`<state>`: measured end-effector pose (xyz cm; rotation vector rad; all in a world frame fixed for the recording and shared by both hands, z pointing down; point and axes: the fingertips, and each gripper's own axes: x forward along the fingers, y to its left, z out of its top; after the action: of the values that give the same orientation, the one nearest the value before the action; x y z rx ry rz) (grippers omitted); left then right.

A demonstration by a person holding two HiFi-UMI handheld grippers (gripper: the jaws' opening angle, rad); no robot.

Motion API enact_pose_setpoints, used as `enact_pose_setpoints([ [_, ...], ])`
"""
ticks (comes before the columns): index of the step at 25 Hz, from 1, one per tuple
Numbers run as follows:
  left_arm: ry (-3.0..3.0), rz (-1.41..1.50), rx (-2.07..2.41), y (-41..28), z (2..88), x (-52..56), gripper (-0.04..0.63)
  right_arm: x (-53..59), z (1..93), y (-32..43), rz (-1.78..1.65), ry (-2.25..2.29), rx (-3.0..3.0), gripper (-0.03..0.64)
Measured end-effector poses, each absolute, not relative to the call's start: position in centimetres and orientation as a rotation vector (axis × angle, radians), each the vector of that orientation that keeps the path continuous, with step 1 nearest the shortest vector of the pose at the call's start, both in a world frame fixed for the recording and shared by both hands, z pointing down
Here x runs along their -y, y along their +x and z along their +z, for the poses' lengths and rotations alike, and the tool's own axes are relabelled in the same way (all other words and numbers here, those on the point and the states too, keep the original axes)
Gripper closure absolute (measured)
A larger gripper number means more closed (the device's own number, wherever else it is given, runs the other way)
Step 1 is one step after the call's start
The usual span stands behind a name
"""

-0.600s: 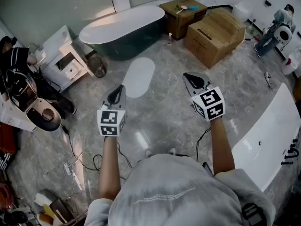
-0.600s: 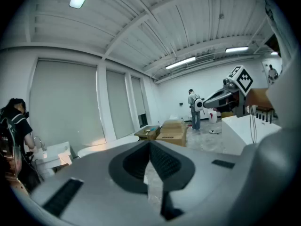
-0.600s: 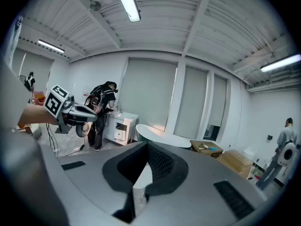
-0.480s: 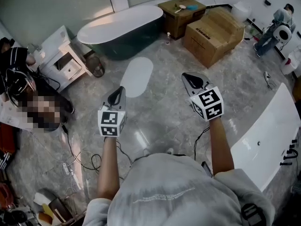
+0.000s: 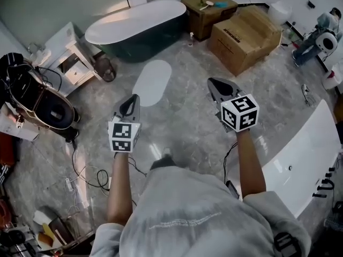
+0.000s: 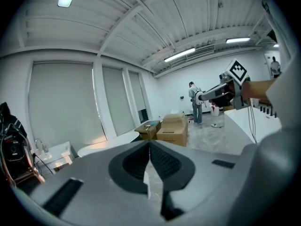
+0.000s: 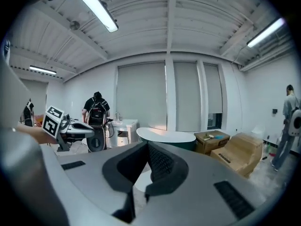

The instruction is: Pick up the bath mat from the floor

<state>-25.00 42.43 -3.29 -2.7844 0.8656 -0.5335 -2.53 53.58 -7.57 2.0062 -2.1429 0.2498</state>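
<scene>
Grey marble floor (image 5: 187, 127) spread under the person, with a dark bathtub (image 5: 136, 28) at eleven o'clock and a cardboard box (image 5: 246, 33) at one o'clock. At twelve o'clock the white oval bath mat (image 5: 152, 82) lay flat on that floor, untouched, just beyond the left gripper (image 5: 134, 98) and at ten o'clock from the right gripper (image 5: 213, 82). Both grippers hung above the floor, jaws pressed together on nothing.

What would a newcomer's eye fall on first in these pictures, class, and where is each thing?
The white oval bath mat lies flat on the grey floor, just before the dark bathtub. Nearer the camera, the left gripper and right gripper point towards it, neither touching it. A big cardboard box stands at the upper right.
</scene>
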Motion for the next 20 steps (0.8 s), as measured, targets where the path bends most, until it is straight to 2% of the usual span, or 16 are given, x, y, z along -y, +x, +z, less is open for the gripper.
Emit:
enact_pose_setpoints([
  [9,-2.763,-0.551,-0.860,-20.8,-1.6,-37.8,0.577,-49.3,-5.8,2.3,0.291,1.976,2.155,0.603],
  [20,-2.905,-0.564,-1.013,-14.3,3.8,-23.0,0.577,-35.9,-3.8,10.8,0.256,1.772,2.055,0.603],
])
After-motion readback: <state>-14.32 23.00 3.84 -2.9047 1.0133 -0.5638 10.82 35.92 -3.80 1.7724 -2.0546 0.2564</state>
